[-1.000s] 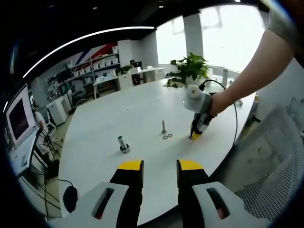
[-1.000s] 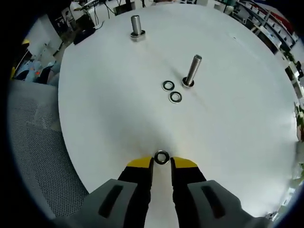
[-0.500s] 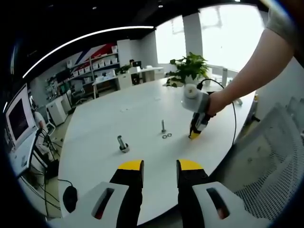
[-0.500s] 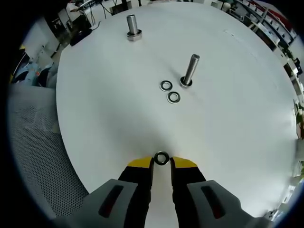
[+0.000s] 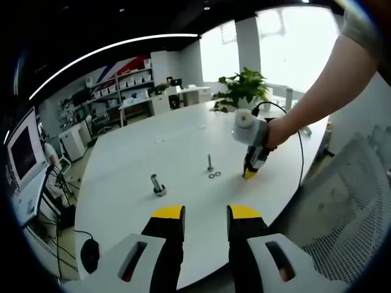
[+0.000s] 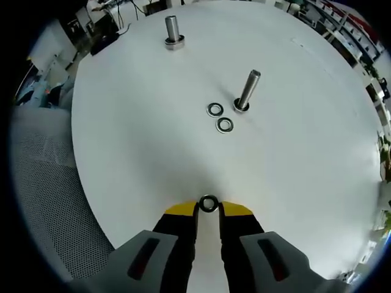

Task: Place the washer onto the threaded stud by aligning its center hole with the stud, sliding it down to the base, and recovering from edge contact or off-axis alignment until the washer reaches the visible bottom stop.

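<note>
My right gripper (image 6: 208, 207) is shut on a small metal washer (image 6: 208, 203), held just above the white table (image 6: 305, 152). Ahead of it a threaded stud (image 6: 247, 91) stands upright, with two loose washers (image 6: 214, 110) (image 6: 225, 125) lying beside its base. In the left gripper view, the stud (image 5: 209, 162) stands mid-table with the loose washers (image 5: 214, 175) by it; the right gripper (image 5: 249, 173), held by a person's hand, hovers just right of them. My left gripper (image 5: 206, 215) stands open near the table's front edge, with nothing between its fingers.
A second, thicker stud on a nut (image 6: 173, 30) (image 5: 158, 185) stands further along the table. A mesh chair (image 6: 43, 183) (image 5: 354, 207) sits beside the table edge. A potted plant (image 5: 244, 88) stands at the far end, a monitor (image 5: 24, 149) off to the left.
The right gripper view has shifted slightly as the hand moved; the washer stays gripped. The left gripper has not moved.
</note>
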